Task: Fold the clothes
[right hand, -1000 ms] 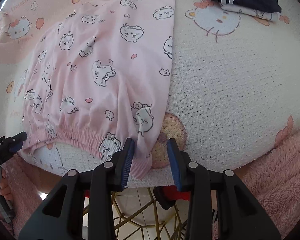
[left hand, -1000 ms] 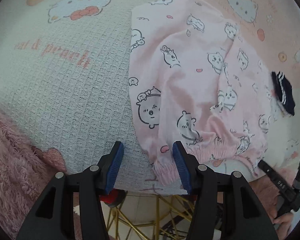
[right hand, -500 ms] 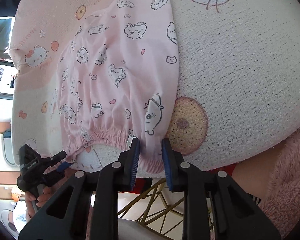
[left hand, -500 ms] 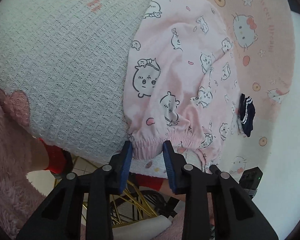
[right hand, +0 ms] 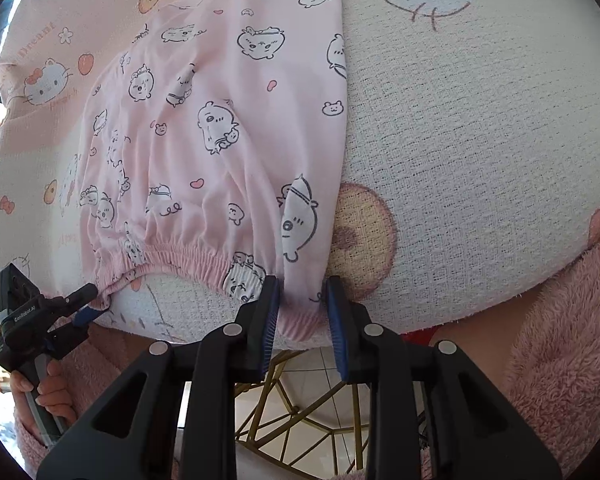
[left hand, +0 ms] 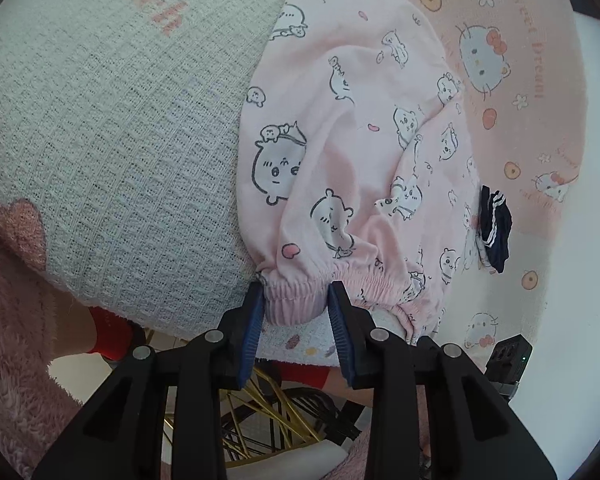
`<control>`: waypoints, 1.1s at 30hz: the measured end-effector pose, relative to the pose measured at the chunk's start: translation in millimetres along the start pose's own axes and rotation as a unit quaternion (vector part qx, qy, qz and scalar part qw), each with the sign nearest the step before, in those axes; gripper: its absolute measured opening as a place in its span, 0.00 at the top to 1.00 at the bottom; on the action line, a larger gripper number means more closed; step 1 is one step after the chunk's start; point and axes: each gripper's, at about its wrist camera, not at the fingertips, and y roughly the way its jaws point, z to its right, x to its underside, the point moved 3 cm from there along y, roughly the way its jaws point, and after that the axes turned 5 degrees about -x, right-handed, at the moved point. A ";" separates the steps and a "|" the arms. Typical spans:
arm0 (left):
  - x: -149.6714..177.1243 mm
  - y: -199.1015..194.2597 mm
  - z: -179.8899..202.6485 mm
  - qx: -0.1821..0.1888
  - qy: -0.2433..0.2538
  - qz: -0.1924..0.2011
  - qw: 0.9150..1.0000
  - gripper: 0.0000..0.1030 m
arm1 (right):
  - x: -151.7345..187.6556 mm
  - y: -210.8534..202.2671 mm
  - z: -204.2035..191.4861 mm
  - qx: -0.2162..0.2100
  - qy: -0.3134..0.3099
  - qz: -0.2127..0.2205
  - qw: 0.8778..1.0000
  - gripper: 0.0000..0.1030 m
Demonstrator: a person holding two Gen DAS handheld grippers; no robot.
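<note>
Table under a cartoon cat cloth [left hand: 112, 128] over tiled floor [right hand: 312, 364]: one pink trousers [left hand: 340, 128], waistband corners between narrowly parted left tongs [left hand: 296, 304] and right tongs [right hand: 300, 300]; one dark folded garment [left hand: 496, 232].

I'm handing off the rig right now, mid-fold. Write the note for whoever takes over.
Left gripper: fingers on either side of the waistband corner of the pink pyjama bottoms, cloth between them; whether they clamp it is unclear.
Right gripper: same at the other waistband corner.
Bottoms lie flat on the cartoon-print blanket, waistband at the near table edge.
A dark striped garment lies folded beyond them.
Done: both corners reached. Left: confirm grip, lift, fold the bottoms.
</note>
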 end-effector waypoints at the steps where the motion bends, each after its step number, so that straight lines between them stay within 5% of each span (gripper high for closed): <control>1: -2.0 0.7 1.8 0.001 -0.001 0.002 1.000 0.67 | 0.6 0.4 0.1 -0.008 0.000 -0.001 1.000 0.77; 6: -8.0 5.4 -0.7 0.018 -0.014 -0.004 1.000 0.63 | 6.8 5.6 -3.8 -0.012 0.000 -0.002 1.000 0.79; 8: -10.2 7.9 4.7 0.029 -0.003 -0.010 1.000 0.45 | 8.9 11.3 -4.0 -0.004 0.006 -0.003 1.000 0.78; 10: -9.1 8.0 12.1 0.008 0.020 -0.005 1.000 0.43 | 8.3 14.5 -8.4 -0.007 0.001 -0.003 1.000 0.70; 12: -8.0 7.6 19.1 -0.013 0.041 0.001 0.999 0.56 | 7.1 19.2 -17.0 -0.001 -0.027 0.001 1.000 0.73; 13: -7.6 5.4 21.2 -0.017 0.047 0.010 0.999 0.89 | 6.5 24.3 -18.7 -0.004 -0.033 0.007 0.999 0.88; 18: -8.0 -26.5 28.2 -0.004 0.072 0.069 0.995 0.89 | 3.6 9.0 -28.0 -0.051 -0.025 0.048 0.997 0.93; 22: -8.9 -23.4 24.0 -0.005 0.057 0.061 0.996 0.89 | 10.8 7.6 -26.2 -0.062 -0.012 0.046 0.997 0.92; 26: -9.7 -20.4 19.8 -0.006 0.043 0.054 0.998 0.88 | 6.9 22.7 -1.3 -0.020 0.018 -0.003 1.000 0.89; 33: -11.2 -24.1 13.4 -0.019 0.027 0.061 0.998 0.68 | 10.5 12.2 -13.1 0.040 -0.014 0.022 0.999 0.79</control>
